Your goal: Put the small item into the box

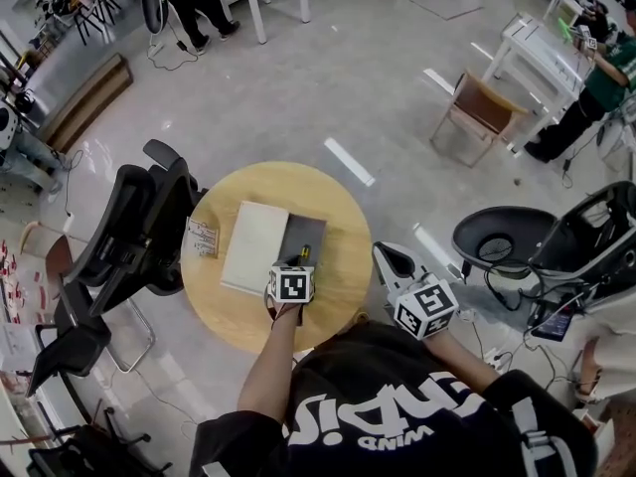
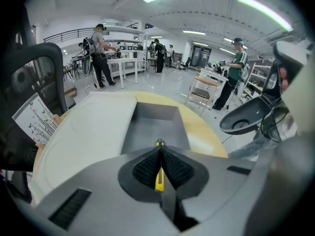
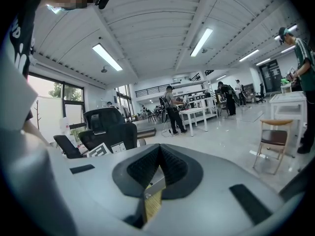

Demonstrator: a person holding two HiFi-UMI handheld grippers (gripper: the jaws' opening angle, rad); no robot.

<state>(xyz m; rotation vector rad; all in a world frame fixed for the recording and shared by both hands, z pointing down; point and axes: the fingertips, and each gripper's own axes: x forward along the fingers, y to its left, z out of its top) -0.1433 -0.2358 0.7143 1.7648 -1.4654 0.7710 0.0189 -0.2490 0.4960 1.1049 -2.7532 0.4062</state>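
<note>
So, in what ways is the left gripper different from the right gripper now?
The left gripper is clamped on a small yellow item, while the right gripper has its jaws together with nothing visible between them. The left gripper is over the open box on the round table, but the right gripper is beside the table's edge, away from the box. Both have closed jaws.

Left gripper (image 1: 302, 258) reaches forward on the bare, outstretched left arm (image 1: 266, 366), jaws pinched on thin yellow item (image 2: 158, 180). Right gripper (image 1: 386, 257) sits near body, right side, jaws together.
</note>
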